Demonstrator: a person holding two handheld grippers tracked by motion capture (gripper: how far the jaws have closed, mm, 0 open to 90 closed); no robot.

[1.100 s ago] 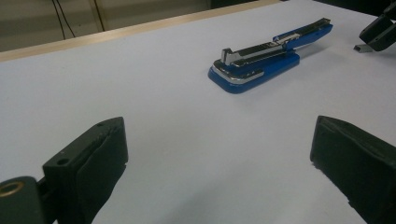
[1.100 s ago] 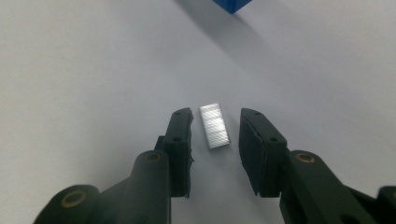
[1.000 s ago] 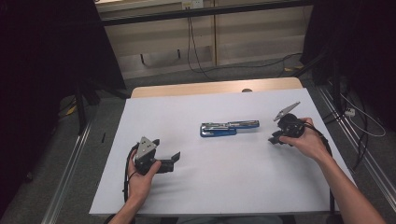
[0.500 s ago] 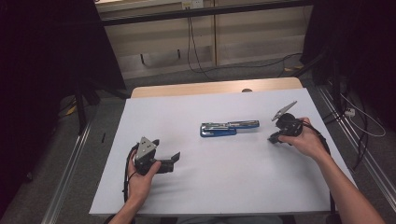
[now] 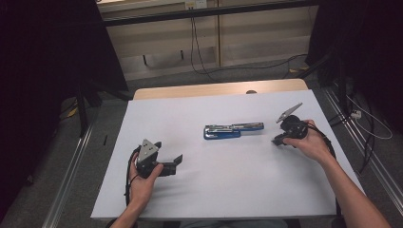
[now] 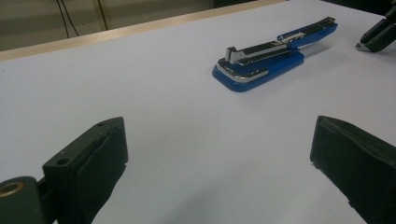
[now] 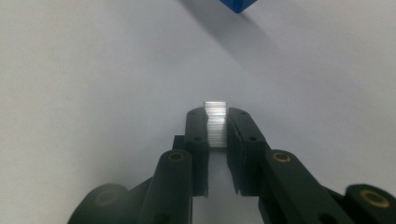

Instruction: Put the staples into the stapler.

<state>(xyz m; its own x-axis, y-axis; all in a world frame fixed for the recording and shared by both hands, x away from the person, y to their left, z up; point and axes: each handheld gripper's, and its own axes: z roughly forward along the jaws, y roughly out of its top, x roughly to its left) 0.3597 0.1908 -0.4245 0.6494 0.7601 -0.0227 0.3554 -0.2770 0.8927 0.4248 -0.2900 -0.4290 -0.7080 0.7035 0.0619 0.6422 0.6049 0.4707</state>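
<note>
Staples (image 7: 215,122) strip pinched in right claw (image 7: 216,116), left claw (image 6: 219,154) spread wide, holding nothing.

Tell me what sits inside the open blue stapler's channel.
The open blue and chrome stapler lies flat on the white table, its chrome magazine track on top. Whether staples sit inside cannot be told. The right gripper pinches a small silver staple strip.

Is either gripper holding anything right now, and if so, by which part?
The right gripper pinches a strip of staples by its two flat sides, one end poking past the tips. The left gripper is open, holding nothing.
</note>
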